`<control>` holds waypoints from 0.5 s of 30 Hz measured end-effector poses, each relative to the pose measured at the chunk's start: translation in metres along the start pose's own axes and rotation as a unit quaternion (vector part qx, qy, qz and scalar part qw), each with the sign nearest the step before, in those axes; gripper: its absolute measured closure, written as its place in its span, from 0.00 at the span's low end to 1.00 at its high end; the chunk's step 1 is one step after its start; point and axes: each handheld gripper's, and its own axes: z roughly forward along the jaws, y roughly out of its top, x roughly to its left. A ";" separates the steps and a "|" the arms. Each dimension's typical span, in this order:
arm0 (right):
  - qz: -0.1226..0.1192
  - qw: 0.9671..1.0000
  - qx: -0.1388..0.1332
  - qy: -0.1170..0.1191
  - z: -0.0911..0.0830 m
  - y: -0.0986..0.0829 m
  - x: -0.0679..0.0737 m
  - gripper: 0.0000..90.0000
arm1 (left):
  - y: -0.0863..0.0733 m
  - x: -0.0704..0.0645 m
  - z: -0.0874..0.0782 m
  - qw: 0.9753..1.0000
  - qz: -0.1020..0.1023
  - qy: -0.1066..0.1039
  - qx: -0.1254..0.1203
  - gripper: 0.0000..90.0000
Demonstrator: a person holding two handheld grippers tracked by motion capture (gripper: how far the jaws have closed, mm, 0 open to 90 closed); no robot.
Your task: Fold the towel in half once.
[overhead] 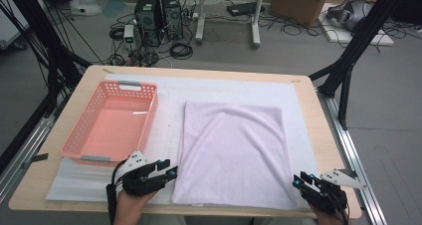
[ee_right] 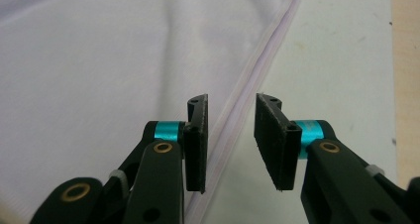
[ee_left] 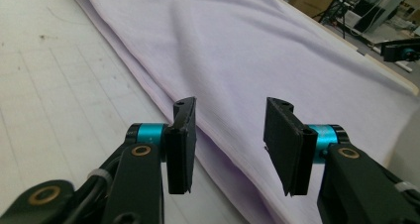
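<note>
A pale lilac folded cloth point(overhead: 231, 153) lies flat on the white mat in the middle of the table. My left gripper point(overhead: 171, 172) is open at the cloth's near left corner, its jaws spread over the cloth's left edge point(ee_left: 208, 130). My right gripper point(overhead: 298, 180) is open at the near right corner, and the cloth's hemmed right edge point(ee_right: 247, 90) runs between its jaws. Neither gripper holds anything. From the left gripper view, the right gripper point(ee_left: 401, 50) shows far off at the right.
An empty pink plastic basket point(overhead: 82, 138) stands on the left of the table, just beyond my left hand. A white mat point(overhead: 298, 100) covers the wooden tabletop point(overhead: 323, 135). Computers, cables and a cardboard box sit on the floor beyond the table.
</note>
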 end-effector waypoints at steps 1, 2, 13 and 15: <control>0.000 1.000 0.002 -0.001 0.005 0.003 -0.003 0.73 | 0.002 0.003 0.003 1.000 0.001 0.001 0.003 0.63; 0.002 1.000 0.004 0.001 0.009 0.006 -0.004 0.73 | 0.005 0.006 0.005 1.000 0.005 0.003 0.007 0.64; -0.009 1.000 0.005 0.005 0.031 0.022 -0.005 0.72 | 0.034 0.028 0.042 1.000 0.007 0.001 0.013 0.69; -0.014 1.000 0.006 0.003 0.032 0.024 -0.005 0.72 | 0.036 0.033 0.051 1.000 -0.002 0.005 0.010 0.67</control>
